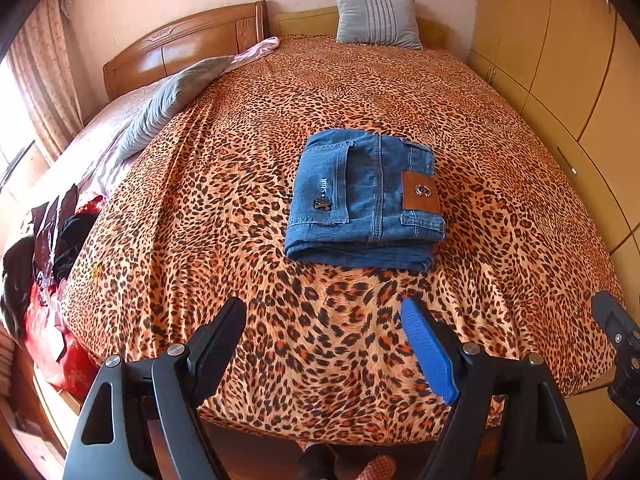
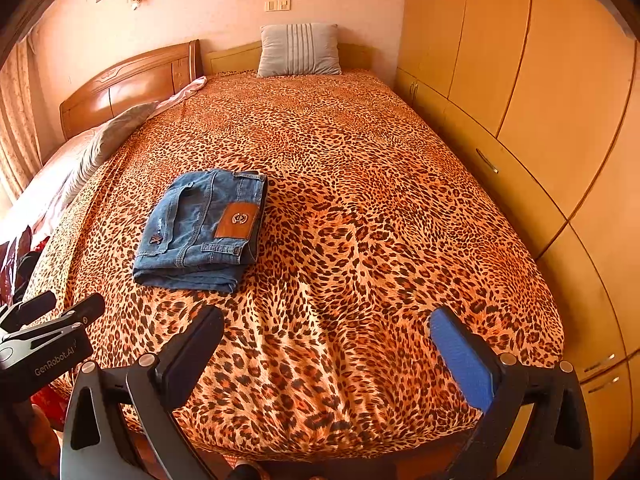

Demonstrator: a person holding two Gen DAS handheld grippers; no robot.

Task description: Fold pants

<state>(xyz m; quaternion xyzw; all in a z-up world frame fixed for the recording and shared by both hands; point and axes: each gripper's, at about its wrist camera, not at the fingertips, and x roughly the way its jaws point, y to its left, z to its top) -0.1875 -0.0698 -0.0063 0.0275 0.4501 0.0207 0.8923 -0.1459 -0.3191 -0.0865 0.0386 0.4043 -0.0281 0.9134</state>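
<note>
Left gripper (image 1: 324,312): jaws apart, empty, above the near bed edge, clear of the jeans (image 1: 366,200). Centre: the jeans lie as a compact folded bundle on the leopard-print bedspread (image 1: 500,152), in its near half, leather patch (image 1: 420,194) uppermost. Long axis appears to run toward the headboard, folded edge nearest, waistband side at right. Right gripper (image 2: 326,320): jaws apart, empty. Risk, as judged: further handling could snag a layer and spring the fold open; the soft bedding could let the stack slump.
</note>
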